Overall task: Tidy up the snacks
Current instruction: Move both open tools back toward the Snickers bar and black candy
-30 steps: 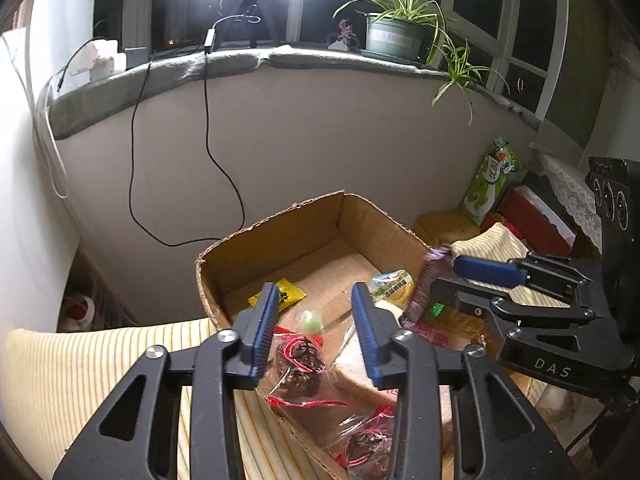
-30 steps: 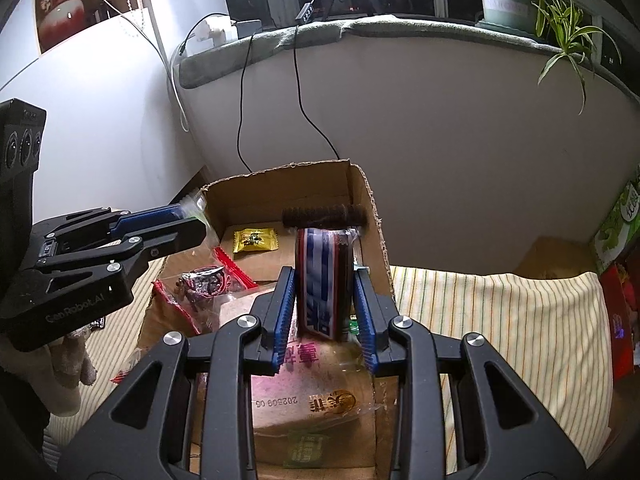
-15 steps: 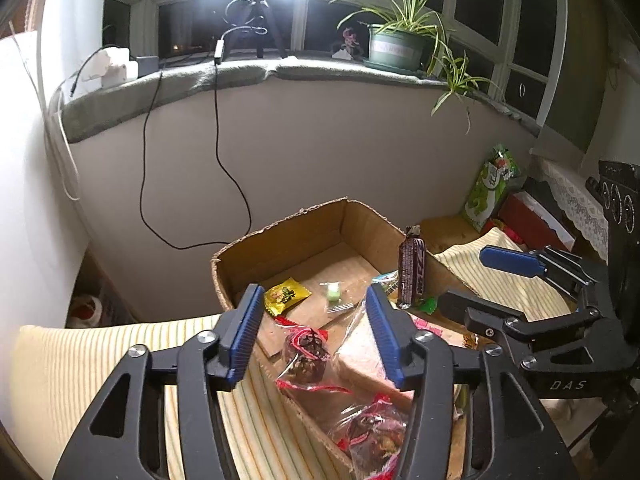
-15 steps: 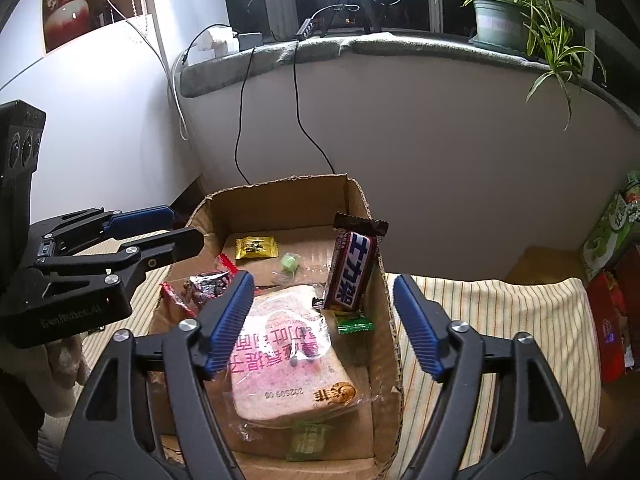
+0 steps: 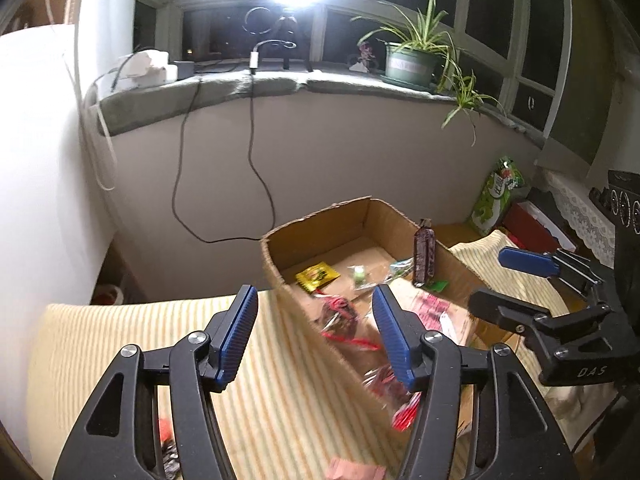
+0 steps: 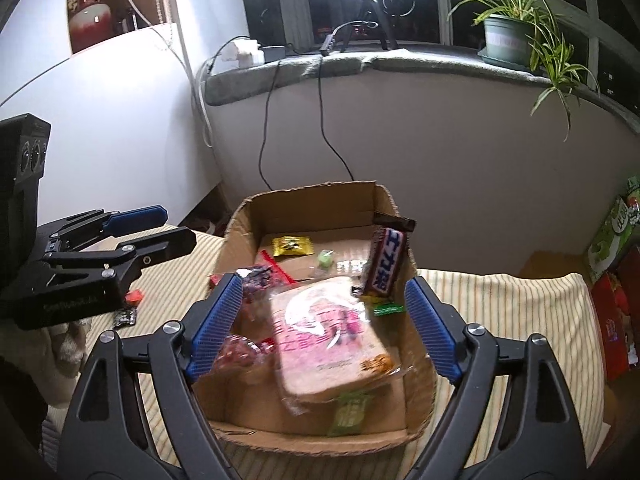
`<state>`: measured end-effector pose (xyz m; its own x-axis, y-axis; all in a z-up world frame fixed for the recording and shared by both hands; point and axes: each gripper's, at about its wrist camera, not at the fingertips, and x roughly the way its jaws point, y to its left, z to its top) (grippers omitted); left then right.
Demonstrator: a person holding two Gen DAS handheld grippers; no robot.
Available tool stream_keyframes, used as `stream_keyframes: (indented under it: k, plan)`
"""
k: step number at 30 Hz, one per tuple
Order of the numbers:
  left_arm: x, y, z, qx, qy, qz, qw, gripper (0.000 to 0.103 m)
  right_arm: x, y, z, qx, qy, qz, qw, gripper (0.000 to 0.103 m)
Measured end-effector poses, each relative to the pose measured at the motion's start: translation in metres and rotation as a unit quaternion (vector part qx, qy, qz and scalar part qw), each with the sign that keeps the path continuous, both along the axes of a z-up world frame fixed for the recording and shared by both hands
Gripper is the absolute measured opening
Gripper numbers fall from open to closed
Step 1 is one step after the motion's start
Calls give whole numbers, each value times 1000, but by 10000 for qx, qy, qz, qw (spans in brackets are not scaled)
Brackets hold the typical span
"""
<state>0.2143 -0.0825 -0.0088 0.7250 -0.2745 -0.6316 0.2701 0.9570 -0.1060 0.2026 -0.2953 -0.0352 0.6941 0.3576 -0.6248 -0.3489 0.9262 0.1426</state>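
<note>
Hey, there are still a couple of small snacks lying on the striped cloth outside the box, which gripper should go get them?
Left. The left gripper is open over the striped cloth near the loose wrappers; the right gripper sits over the cardboard box.

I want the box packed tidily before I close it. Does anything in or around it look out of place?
Yes. The chocolate bar stands on end, leaning against the right wall of the cardboard box and poking above its rim, while the other snacks lie flat. Two small wrapped snacks also sit outside the box on the striped cloth.
</note>
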Motion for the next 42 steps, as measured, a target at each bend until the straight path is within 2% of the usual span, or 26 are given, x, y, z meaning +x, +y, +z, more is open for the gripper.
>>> stream_keyframes:
  k: [15, 27, 33, 39, 42]
  plan:
    - [-52, 86, -6, -8, -14, 718, 9974, 59, -47, 31, 13, 155, -201, 539, 9982, 86]
    - [-71, 157, -36, -51, 332, 1288, 9911, 59, -79, 103, -3, -130, -49, 1402, 9900, 86]
    - [-67, 169, -54, -20, 514, 1271, 9906, 58, -79, 142, -20, -197, 172, 1713, 9849, 86]
    - [-58, 164, -68, 179, 653, 988, 9928, 57, -73, 177, -43, -243, 479, 1940, 9795, 86]
    - [-53, 160, -73, 329, 693, 811, 9938, 57, -65, 192, -58, -315, 670, 2013, 9767, 82]
